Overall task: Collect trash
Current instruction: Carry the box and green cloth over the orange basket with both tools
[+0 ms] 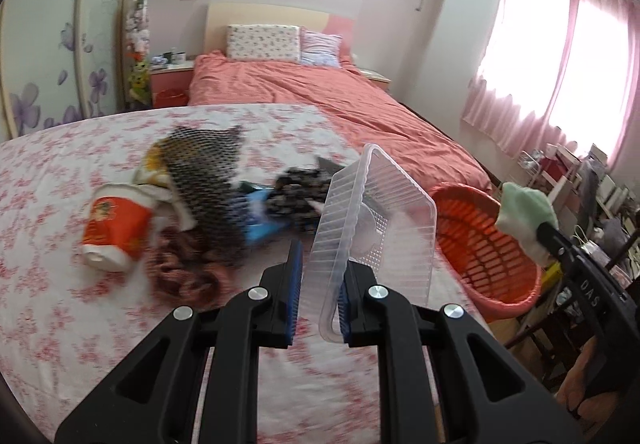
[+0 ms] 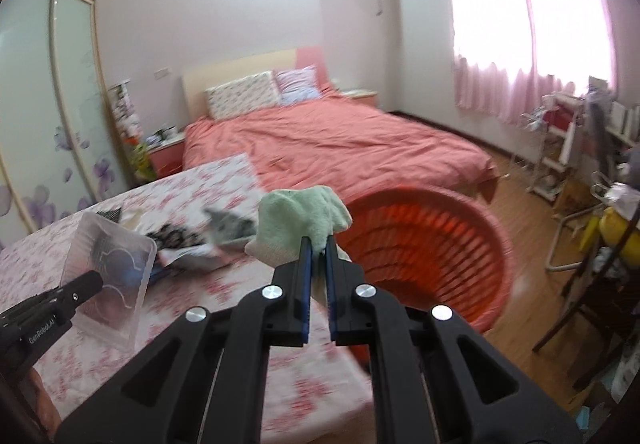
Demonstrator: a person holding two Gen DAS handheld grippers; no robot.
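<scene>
1. Both hands are loaded. My left gripper has its jaws clamped on the wall of a clear plastic tray, which is tipped up on edge over the floral bedspread. My right gripper is pinched tight on a pale green cloth.
2. The orange basket sits at the right edge of the bedspread, with the cloth hanging close to its near rim and the tray just left of it.
3. Still on the bedspread toward the middle: an orange paper cup on its side, black mesh netting and some blurry wrappers.
4. Worries: the tray is only held by a thin ribbed wall, so I reckon it could twist or pop out mid-swing. The basket perches right at the edge, so a bump from either hand might knock it to the floor.
5. Readable text: "GenRoboAI" on the left gripper's body in the right view. The cup's print is too blurred.
</scene>
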